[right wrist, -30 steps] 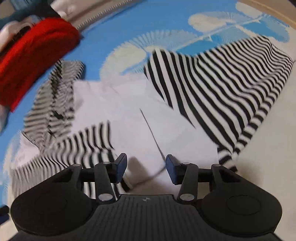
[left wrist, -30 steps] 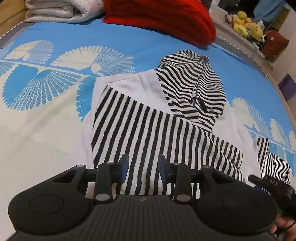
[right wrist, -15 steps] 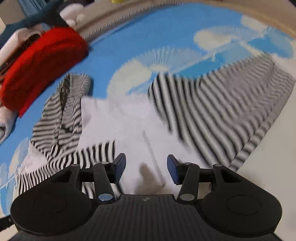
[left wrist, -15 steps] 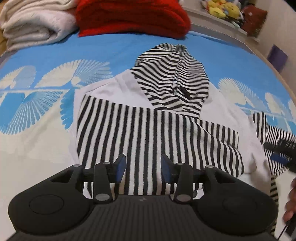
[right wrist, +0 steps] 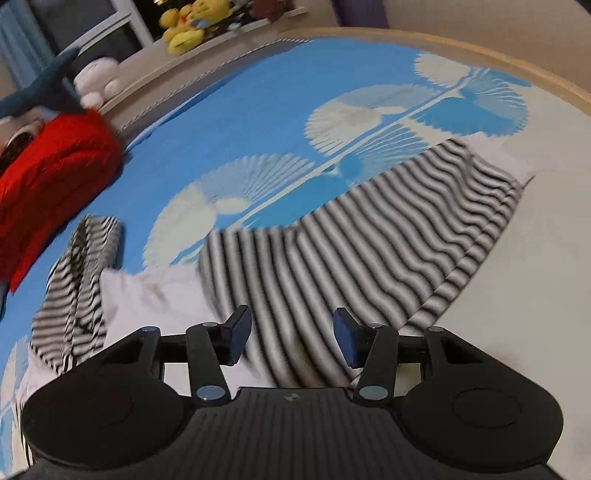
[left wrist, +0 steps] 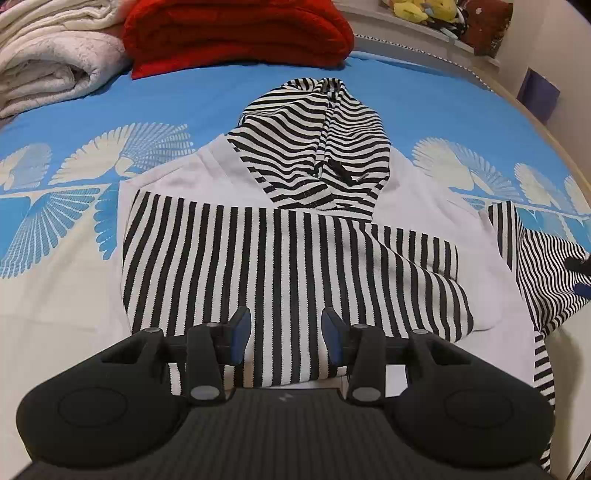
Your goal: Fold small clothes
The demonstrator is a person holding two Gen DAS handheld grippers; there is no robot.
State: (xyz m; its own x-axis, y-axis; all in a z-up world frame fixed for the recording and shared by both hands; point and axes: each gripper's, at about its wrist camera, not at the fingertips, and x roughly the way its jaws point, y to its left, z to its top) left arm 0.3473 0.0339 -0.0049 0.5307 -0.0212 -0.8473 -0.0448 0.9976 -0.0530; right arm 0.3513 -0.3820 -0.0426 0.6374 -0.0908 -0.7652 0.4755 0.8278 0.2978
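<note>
Stripes are filling the middle of the left wrist view: a black-and-white hooded top (left wrist: 288,258) is lying flat on a blue bedspread (left wrist: 177,103) printed with white fan shapes, its striped hood (left wrist: 325,147) pointing toward the top of the frame and one sleeve lying folded across the white body. At the bottom centre the left gripper (left wrist: 286,332) is hovering over the folded sleeve's lower edge, its blue-padded fingers (left wrist: 240,332) standing partly apart with nothing pinched between them. A red folded blanket (left wrist: 236,33) is sitting at top centre, a cream blanket (left wrist: 55,55) at upper left, and yellow plush toys (left wrist: 421,7) are lining a shelf at upper right. At the right edge the other sleeve (left wrist: 546,266) is spreading outward — a dark tip of the other gripper is showing against it. In the right wrist view, which is blurred, that sleeve (right wrist: 369,240) is stretching from bottom centre toward the upper right over the bedspread (right wrist: 258,110). The right gripper (right wrist: 291,334) is hanging above the sleeve's near end — its fingers (right wrist: 345,339) are standing about half open and gripping nothing. The hood (right wrist: 77,288) is lying at lower left, the red blanket (right wrist: 48,192) at left, the toys (right wrist: 184,29) at top.
</note>
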